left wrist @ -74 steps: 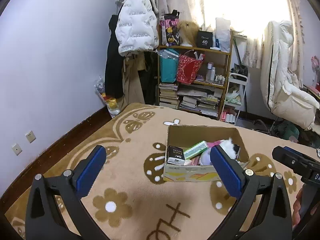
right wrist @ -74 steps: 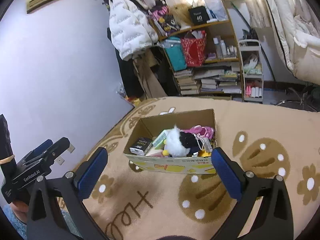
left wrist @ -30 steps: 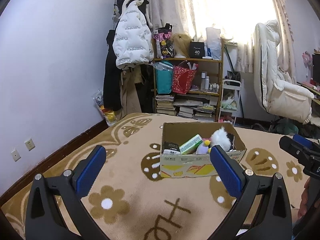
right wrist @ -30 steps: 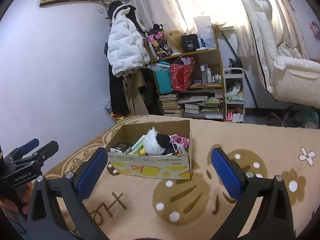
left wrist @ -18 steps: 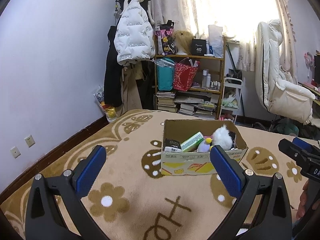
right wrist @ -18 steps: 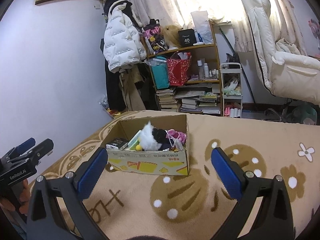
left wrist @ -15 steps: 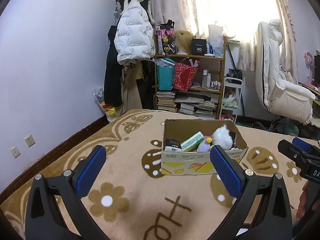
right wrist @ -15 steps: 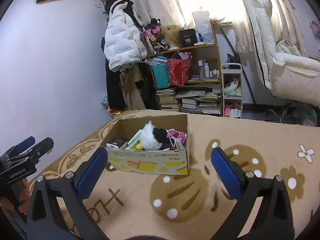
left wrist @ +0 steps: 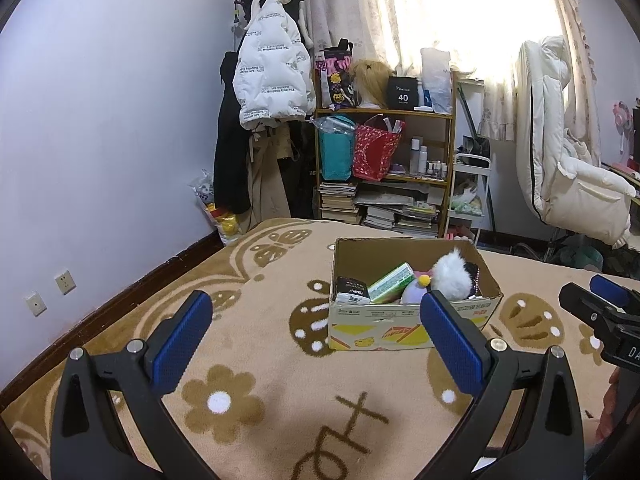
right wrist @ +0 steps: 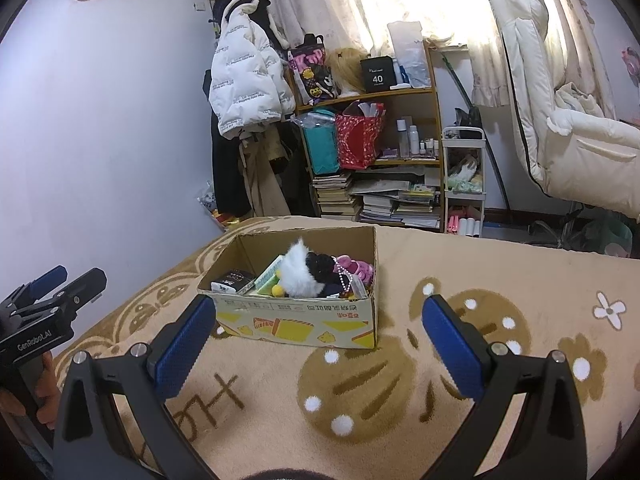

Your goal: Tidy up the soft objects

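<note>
An open cardboard box (left wrist: 408, 326) (right wrist: 296, 322) sits on the beige patterned blanket (left wrist: 256, 344). It holds a white and black fluffy plush (left wrist: 452, 276) (right wrist: 304, 274), a pink soft item (right wrist: 356, 268), a green carton (left wrist: 390, 282) and a small black box (left wrist: 352, 290). My left gripper (left wrist: 316, 340) is open and empty, short of the box. My right gripper (right wrist: 320, 344) is open and empty, just in front of the box. Each gripper shows at the edge of the other's view.
A cluttered wooden shelf (left wrist: 384, 168) with books and bags stands at the back wall. A white jacket (left wrist: 274, 76) hangs to its left. A cream reclining chair (left wrist: 568, 168) stands at the right. The purple wall (left wrist: 100, 140) bounds the left side.
Both grippers have risen and drawn back slightly over the last seconds, then steadied. The box and its contents have not moved. Both grippers stay open.
</note>
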A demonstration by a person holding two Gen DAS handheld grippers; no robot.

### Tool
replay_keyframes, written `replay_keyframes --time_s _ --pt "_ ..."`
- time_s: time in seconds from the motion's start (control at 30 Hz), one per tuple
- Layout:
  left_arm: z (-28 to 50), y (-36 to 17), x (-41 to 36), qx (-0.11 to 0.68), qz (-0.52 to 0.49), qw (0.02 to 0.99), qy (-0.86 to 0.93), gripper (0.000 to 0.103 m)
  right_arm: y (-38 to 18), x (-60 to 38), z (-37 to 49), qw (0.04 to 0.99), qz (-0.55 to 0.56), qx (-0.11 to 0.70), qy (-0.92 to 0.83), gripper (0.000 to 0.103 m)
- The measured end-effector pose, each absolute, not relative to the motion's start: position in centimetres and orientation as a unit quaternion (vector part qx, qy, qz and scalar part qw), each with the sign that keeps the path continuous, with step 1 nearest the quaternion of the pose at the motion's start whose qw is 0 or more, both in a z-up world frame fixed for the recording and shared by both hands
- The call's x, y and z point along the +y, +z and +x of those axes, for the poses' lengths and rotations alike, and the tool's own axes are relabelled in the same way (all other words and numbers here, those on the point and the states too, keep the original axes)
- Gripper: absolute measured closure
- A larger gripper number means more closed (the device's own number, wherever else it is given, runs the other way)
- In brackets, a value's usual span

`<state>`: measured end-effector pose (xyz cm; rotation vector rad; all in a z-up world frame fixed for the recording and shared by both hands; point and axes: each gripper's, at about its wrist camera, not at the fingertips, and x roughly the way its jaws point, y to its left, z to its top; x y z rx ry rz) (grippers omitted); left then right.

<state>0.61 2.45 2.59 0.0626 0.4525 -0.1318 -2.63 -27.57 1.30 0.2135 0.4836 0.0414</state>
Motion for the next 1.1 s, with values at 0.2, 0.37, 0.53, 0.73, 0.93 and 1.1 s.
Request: replay_keyframes --time_s 0.2,0.37,0.53,0.73,0.93,1.1 --pt "0.58 2.63 2.34 0.223 0.034 0.972 -0.061 0.000 1.25 -27.60 -2.67 0.965 0.105 0.239 0.022 0.000" --pt "0.74 2.53 2.37 0.228 0.034 0.971 -0.065 0.000 1.24 -27.66 -2.61 0.965 0.105 0.240 0.024 0.000" --pt "0.98 2.50 2.36 0.229 0.034 0.971 -0.066 0.000 1.25 -27.68 -2.60 0.964 0.105 0.242 0.023 0.000" --pt "1.02 2.39 2.42 0.232 0.036 0.970 -0.066 0.000 1.20 -27.69 -2.60 0.965 0.103 0.241 0.023 0.000" --pt "1.14 2.34 2.43 0.235 0.037 0.969 -0.066 0.000 1.23 -27.65 -2.64 0.964 0.108 0.242 0.020 0.000" --pt "1.15 2.31 2.38 0.235 0.038 0.969 -0.067 0.000 1.08 -27.92 -2.61 0.964 0.108 0.243 0.021 0.000"
